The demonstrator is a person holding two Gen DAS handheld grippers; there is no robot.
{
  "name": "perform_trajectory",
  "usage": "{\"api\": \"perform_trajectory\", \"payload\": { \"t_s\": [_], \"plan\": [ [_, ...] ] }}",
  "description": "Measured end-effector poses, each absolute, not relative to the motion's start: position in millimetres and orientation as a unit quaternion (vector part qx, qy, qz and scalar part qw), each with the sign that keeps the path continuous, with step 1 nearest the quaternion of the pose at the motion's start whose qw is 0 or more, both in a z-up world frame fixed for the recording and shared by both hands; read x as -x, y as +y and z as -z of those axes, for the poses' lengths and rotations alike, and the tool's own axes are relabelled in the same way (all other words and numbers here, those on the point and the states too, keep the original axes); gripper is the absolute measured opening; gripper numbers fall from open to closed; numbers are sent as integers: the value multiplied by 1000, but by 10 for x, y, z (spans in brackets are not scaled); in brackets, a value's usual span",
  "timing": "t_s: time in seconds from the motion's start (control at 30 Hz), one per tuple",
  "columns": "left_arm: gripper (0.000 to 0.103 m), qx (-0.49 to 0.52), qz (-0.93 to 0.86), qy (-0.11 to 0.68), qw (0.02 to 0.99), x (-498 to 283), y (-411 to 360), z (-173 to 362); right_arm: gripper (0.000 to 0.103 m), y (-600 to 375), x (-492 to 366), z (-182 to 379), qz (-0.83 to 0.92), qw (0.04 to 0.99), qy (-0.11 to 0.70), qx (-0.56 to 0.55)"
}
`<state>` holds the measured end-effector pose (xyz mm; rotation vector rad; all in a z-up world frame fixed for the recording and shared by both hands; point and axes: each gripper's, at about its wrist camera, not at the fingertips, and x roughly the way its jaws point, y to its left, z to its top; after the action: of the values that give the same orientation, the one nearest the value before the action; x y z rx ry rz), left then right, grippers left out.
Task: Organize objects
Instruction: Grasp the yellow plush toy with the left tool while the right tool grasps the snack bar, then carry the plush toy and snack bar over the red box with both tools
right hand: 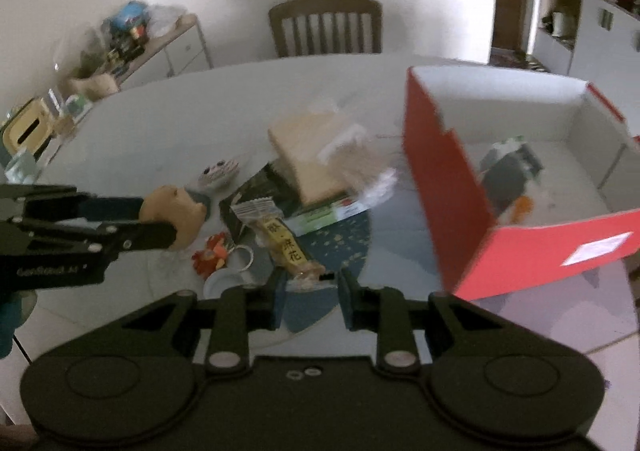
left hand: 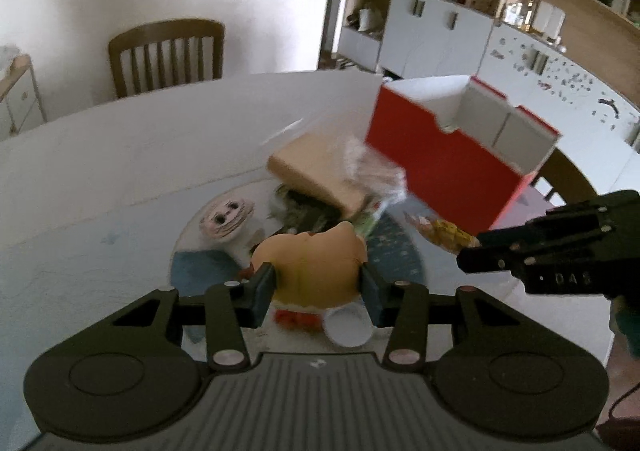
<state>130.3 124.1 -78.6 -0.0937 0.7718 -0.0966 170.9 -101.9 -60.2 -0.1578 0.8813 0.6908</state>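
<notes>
Tabletop [right hand: 168, 131]: white, cluttered centre.
Red box [right hand: 448, 187]: open, right side, dark toy inside.
Left gripper [left hand: 318, 283]: clenched on tan toy [left hand: 316, 255], above clutter.
Right gripper [right hand: 312, 291]: released, over snack packet [right hand: 286, 247].

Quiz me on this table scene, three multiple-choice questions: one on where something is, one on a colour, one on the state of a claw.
1. Where is the penguin toy?
A. inside the box
B. on the chair
C. in the right claw

2. What colour is the outside of the box?
A. blue
B. red
C. green

3. What is the left claw doing?
A. hanging open over the table
B. gripping the snack packet
C. gripping the tan toy

Answers:
1 A, the toy lies on the box's white floor.
2 B, its outer walls are red in both views.
3 C, the fingers press on either side of the tan toy; the snack packet lies on the table ahead of the open right claw.
</notes>
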Motion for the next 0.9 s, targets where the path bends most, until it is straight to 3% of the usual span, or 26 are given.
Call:
{"api": "perform_trajectory", "payload": {
  "t_s": [0.47, 0.9],
  "plan": [
    [45, 26, 117, 327, 937, -1364, 584, 221, 26, -1611, -1752, 144, -280, 874, 396, 27],
    [45, -9, 155, 303, 940, -1764, -163, 59, 26, -2154, -2056, 39, -251, 889, 383, 12]
  ]
}}
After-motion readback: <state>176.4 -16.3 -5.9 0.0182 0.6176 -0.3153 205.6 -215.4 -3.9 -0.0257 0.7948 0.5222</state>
